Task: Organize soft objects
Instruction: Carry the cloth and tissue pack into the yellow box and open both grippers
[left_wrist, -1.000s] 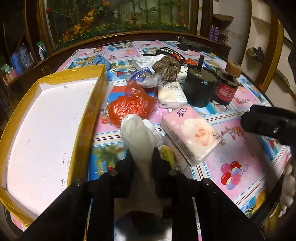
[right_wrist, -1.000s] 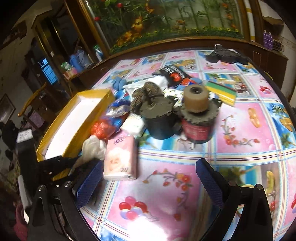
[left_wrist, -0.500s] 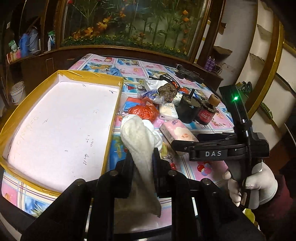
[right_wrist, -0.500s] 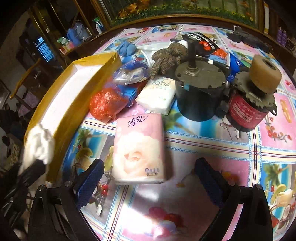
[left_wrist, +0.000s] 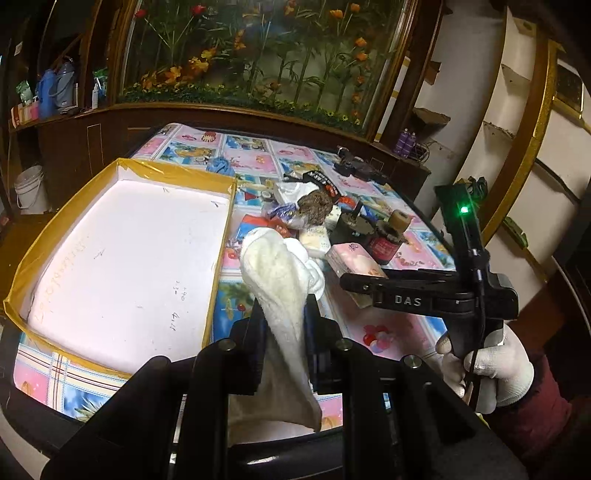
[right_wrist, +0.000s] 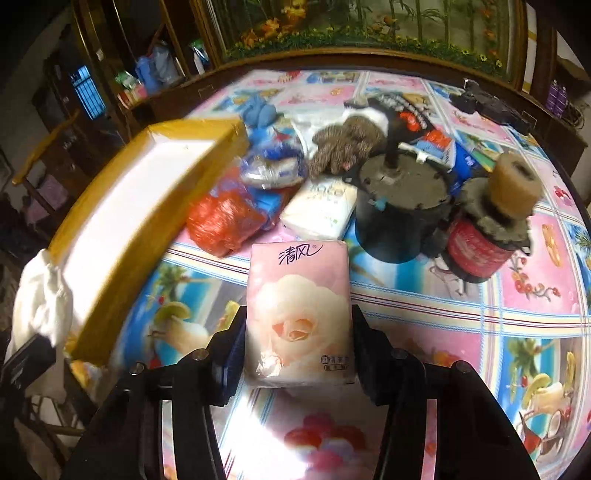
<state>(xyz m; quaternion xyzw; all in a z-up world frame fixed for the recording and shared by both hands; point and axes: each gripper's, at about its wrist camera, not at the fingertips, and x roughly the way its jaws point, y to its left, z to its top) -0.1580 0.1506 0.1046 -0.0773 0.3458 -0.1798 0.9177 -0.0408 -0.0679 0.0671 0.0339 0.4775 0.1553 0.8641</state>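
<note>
My right gripper (right_wrist: 298, 343) is closing on the tissue pack (right_wrist: 298, 314), which lies flat on the table (right_wrist: 461, 325) between my fingers, long axis pointing away from me. My left gripper (left_wrist: 282, 317) clenches a white sock (left_wrist: 275, 280), raised beside the box (left_wrist: 122, 258).

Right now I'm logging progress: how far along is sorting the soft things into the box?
Done: nothing, the yellow-edged box holds no items. In hand: left claw grips the white cloth; right claw is closing around the pink tissue pack. Left: orange bag, white tissue pack, brown knit item.
</note>
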